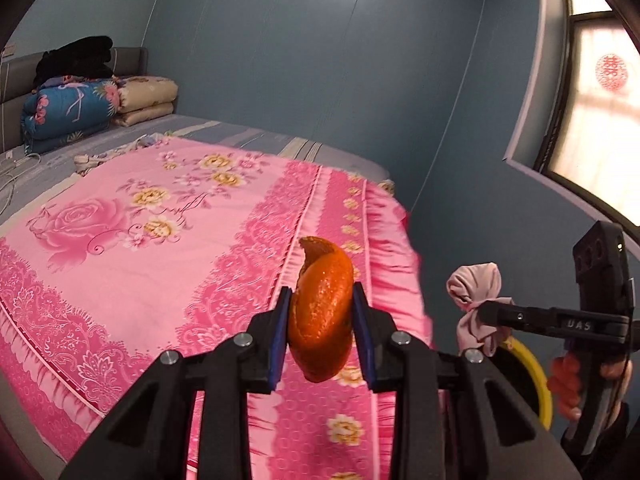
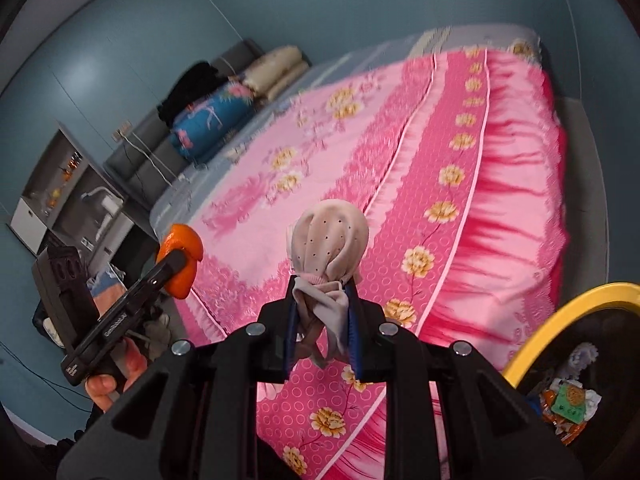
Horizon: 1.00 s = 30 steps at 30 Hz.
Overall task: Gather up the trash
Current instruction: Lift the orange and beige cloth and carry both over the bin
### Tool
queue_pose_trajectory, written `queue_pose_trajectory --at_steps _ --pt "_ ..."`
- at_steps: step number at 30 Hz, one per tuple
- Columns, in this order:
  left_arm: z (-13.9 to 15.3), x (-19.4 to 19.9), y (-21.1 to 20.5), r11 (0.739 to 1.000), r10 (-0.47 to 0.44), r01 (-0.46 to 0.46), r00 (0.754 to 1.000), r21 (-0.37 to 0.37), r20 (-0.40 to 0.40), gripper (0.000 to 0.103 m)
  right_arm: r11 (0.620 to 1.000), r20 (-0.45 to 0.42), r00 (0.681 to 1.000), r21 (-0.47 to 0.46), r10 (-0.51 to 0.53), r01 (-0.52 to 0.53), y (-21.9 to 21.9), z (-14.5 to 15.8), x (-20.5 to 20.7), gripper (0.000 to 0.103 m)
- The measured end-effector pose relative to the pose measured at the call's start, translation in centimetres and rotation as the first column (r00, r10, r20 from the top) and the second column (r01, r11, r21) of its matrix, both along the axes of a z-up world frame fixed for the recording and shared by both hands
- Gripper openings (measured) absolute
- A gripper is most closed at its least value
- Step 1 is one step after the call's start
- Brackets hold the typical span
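Orange peel (image 1: 322,312) sits clamped in my left gripper (image 1: 322,334) above the pink bedspread (image 1: 140,240). My right gripper (image 2: 322,330) pinches a balled pinkish cloth (image 2: 330,240), possibly a sock, near the yellow-rimmed bin (image 2: 560,320).

Pink floral bedspread (image 1: 160,248), folded quilts (image 1: 80,108) by headboard (image 1: 128,58)

Folded quilts (image 1: 100,100) at bed's (image 1: 168,216) head; trash bin (image 2: 560,320) beside its foot corner.
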<state>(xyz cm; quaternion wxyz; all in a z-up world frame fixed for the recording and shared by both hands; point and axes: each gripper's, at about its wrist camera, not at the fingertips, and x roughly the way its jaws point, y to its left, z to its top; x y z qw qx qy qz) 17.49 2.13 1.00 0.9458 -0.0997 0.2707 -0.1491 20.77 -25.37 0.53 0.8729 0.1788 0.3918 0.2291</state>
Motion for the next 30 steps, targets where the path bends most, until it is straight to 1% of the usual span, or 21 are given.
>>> queue_pose_trajectory --at_steps 4,7,12,19,22,30 --pt "1.8 -2.2 -3.3 0.998 -0.064 0.063 0.997 0.010 0.043 0.028 0.999 0.068 0.997 0.016 -0.034 0.033 -2.4 1.3 -2.3 0.020" --pt "2.9 -3.6 -5.7 0.993 -0.113 0.112 0.991 0.020 0.072 0.028 0.996 0.109 0.991 0.041 -0.078 0.073 -5.1 2.4 -4.2 0.020" --pt "4.4 -5.2 -9.4 0.981 -0.192 0.189 0.976 0.042 0.104 0.028 0.989 0.144 0.979 0.052 -0.141 0.135 -8.6 3.3 -6.3 0.020" --pt "5.0 -6.0 -13.9 0.962 -0.271 0.264 0.956 0.075 0.111 0.028 0.971 0.141 0.962 0.086 -0.235 0.224 -13.7 3.0 -8.8 0.021" --pt "5.0 -6.0 -15.4 0.953 -0.298 0.291 0.949 0.084 0.106 0.028 0.957 0.136 0.949 0.092 -0.285 0.275 -16.0 2.7 -10.2 0.021" --pt "4.8 -6.6 -19.3 0.930 -0.361 0.350 0.926 0.113 0.109 0.028 0.931 0.139 0.921 0.085 -0.363 0.354 -19.0 2.1 -12.8 0.021"
